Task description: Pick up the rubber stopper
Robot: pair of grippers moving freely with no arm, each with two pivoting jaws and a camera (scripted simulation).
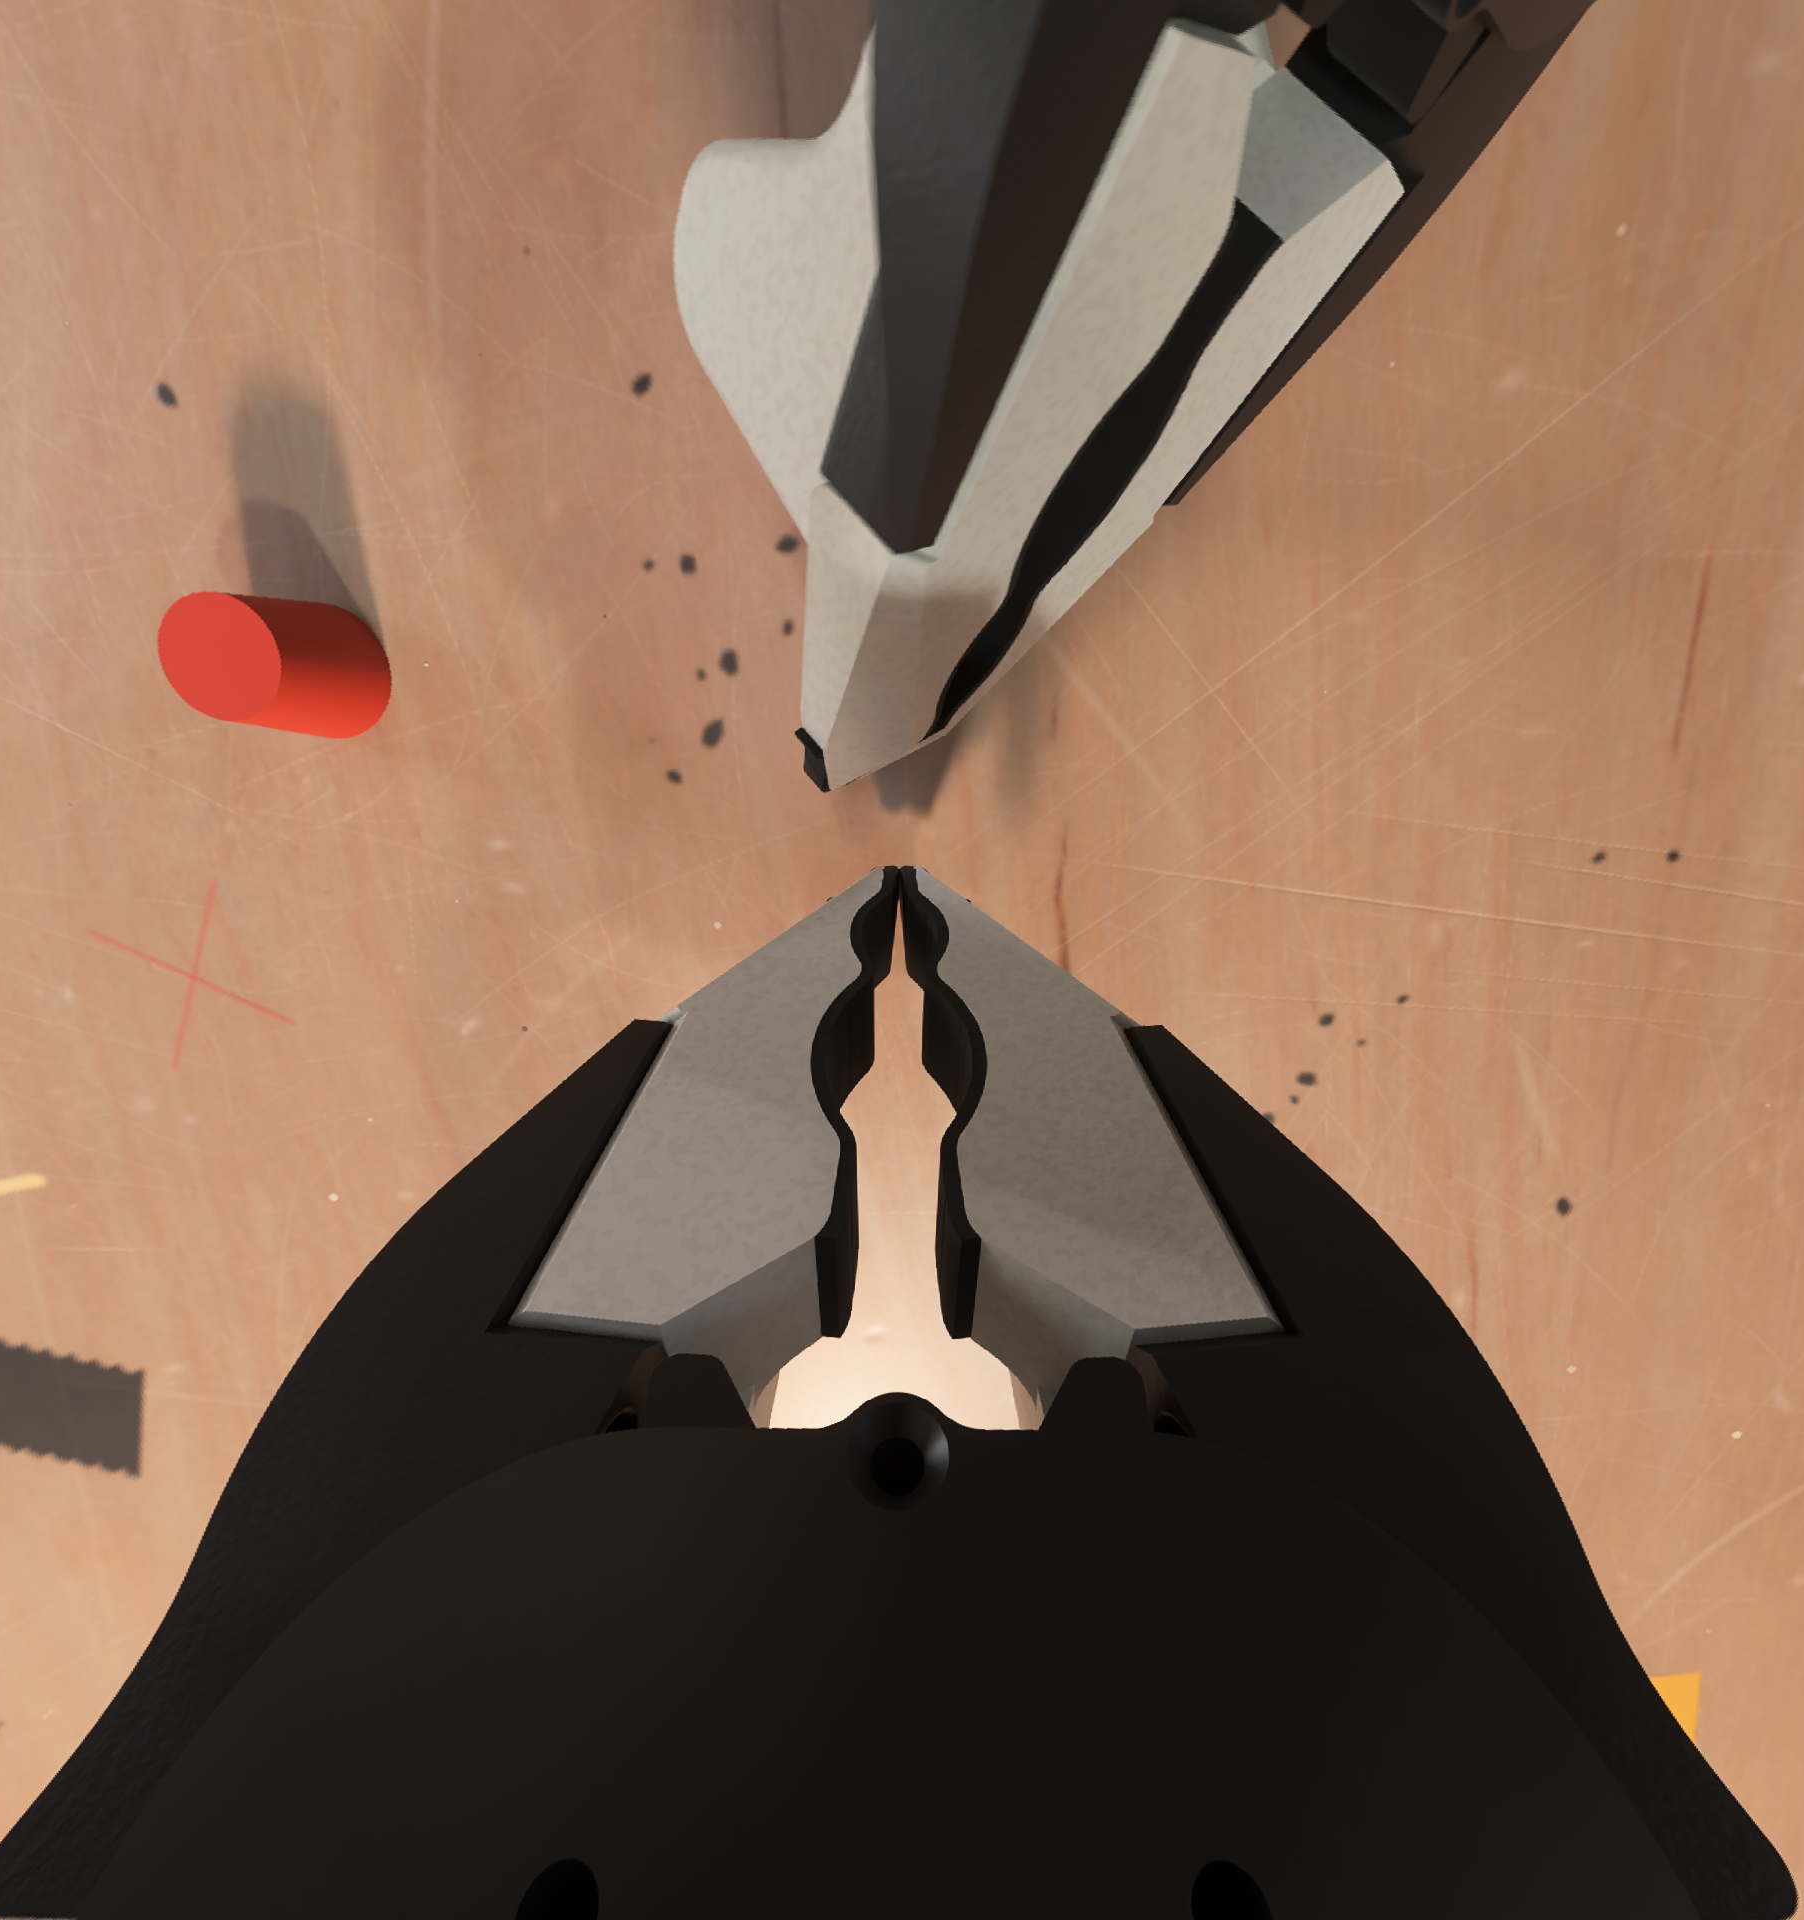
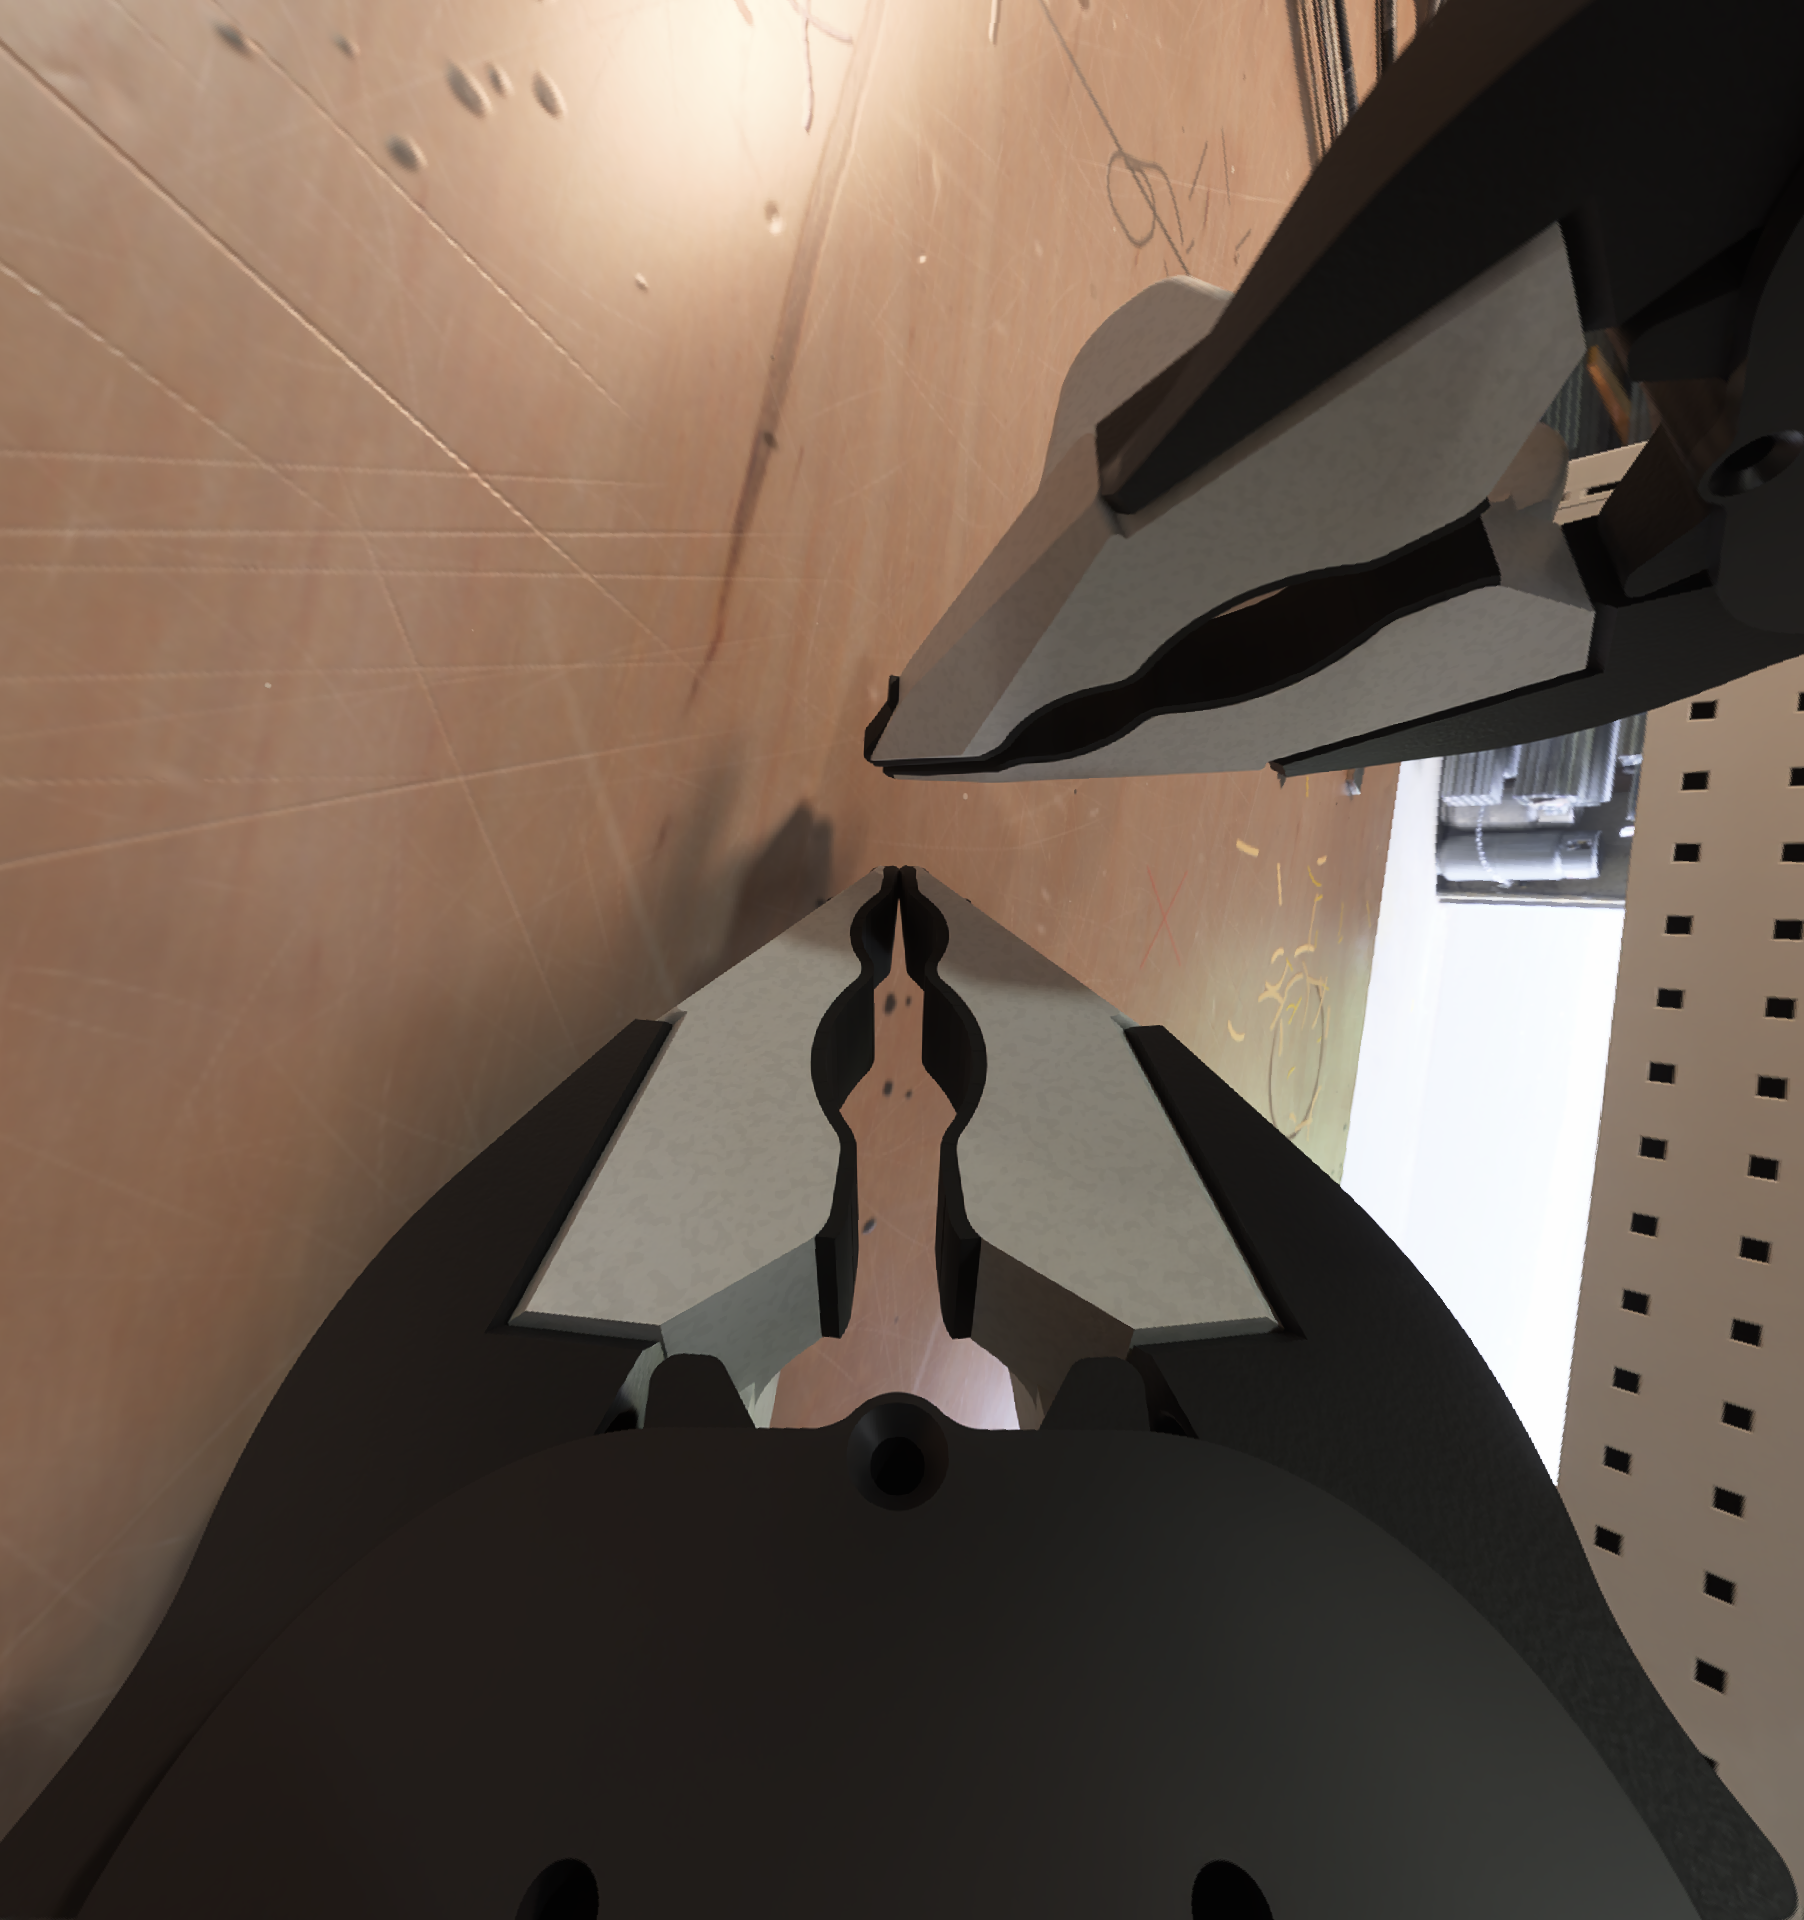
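The red, short cylindrical rubber stopper [image 1: 272, 665] is seen lying on its side on the scratched, light brown wooden table top [image 1: 1397, 883]. It is placed to the upper left in the left wrist view, well apart from both grippers, and a dark shadow is cast behind it. Nothing is touching it.

The left gripper [image 1: 898, 875], with grey fingers in a black body, is held above the bare wood. Its jaws are pressed together at the tips and nothing is held between them. The right gripper [image 1: 856, 764] is seen just beyond it, coming from the upper right, with its tips near the tips of the left one but apart from them.

In the right wrist view, the right gripper [image 2: 898, 875] is also shown with its jaws pressed together on nothing. The left gripper [image 2: 893, 743] is seen at the upper right there. A beige perforated panel [image 2: 1729, 1247] is visible at the right edge, beyond the table.
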